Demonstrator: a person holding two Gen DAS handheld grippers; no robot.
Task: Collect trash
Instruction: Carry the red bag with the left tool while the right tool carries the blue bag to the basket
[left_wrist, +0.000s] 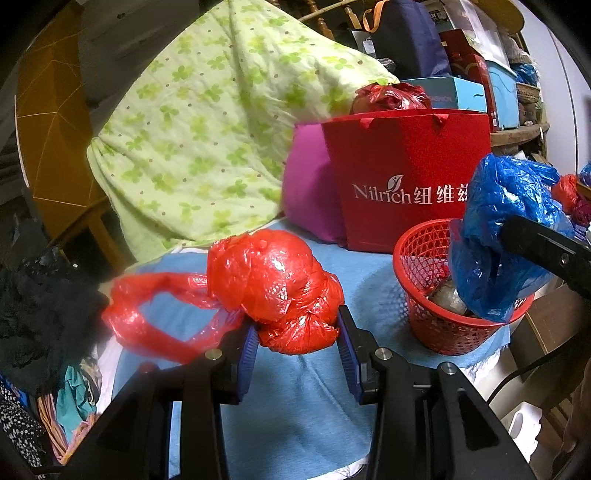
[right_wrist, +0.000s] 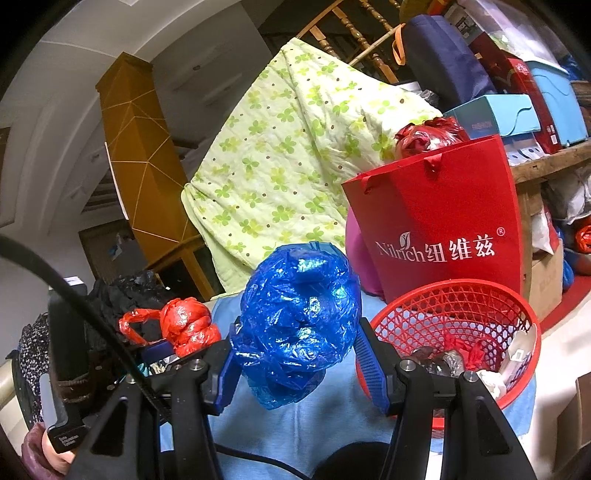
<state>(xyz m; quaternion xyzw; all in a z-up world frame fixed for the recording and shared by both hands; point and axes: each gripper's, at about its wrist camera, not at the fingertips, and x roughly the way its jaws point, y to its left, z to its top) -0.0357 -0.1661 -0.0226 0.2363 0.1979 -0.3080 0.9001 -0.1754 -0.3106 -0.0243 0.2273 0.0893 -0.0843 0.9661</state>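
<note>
My left gripper (left_wrist: 297, 334) is shut on a knotted red plastic bag (left_wrist: 280, 291), its loose handles trailing left over the blue cloth. My right gripper (right_wrist: 297, 354) is shut on a crumpled blue plastic bag (right_wrist: 299, 317), held just left of the red mesh basket (right_wrist: 458, 295). In the left wrist view the blue bag (left_wrist: 498, 229) hangs over the basket (left_wrist: 417, 266) with the right gripper's black finger against it. The basket holds several scraps of wrapper and paper. The red bag (right_wrist: 188, 325) and left gripper show at the left of the right wrist view.
A red paper gift bag (left_wrist: 406, 184) stands behind the basket, with a purple cushion (left_wrist: 310, 192) beside it. A green flowered quilt (left_wrist: 207, 129) leans at the back. Dark clothes (left_wrist: 40, 306) pile up at the left. Boxes fill the shelf (right_wrist: 535, 103) at the right.
</note>
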